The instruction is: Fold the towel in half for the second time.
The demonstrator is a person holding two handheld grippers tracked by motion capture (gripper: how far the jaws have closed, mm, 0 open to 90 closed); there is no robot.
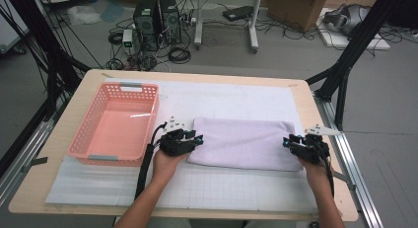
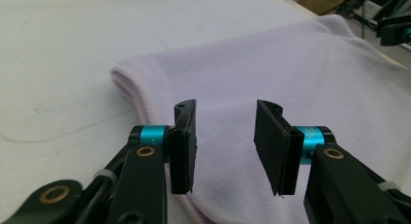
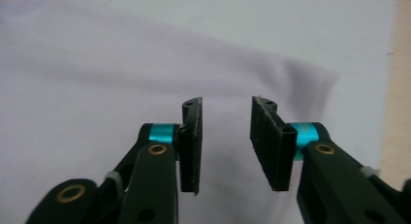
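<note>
Basically I'm hovering both grippers, left (image 1: 198, 137) & right (image 1: 287, 140), jaws apart w/ nothing gripped, over the soft, light, floppy towel (image 1: 241, 141), pinching its near corners just ahead of each being best.

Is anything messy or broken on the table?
Nothing stands out. The folded towel lies flat on the white mat, the pink basket sits upright beside it, and the left gripper and right gripper wait open at its two ends.

Towel (image 1: 244, 141) on mat (image 1: 236, 183) mid-table, basket (image 1: 116, 122) to its left, table (image 1: 69, 109) beneath.
</note>
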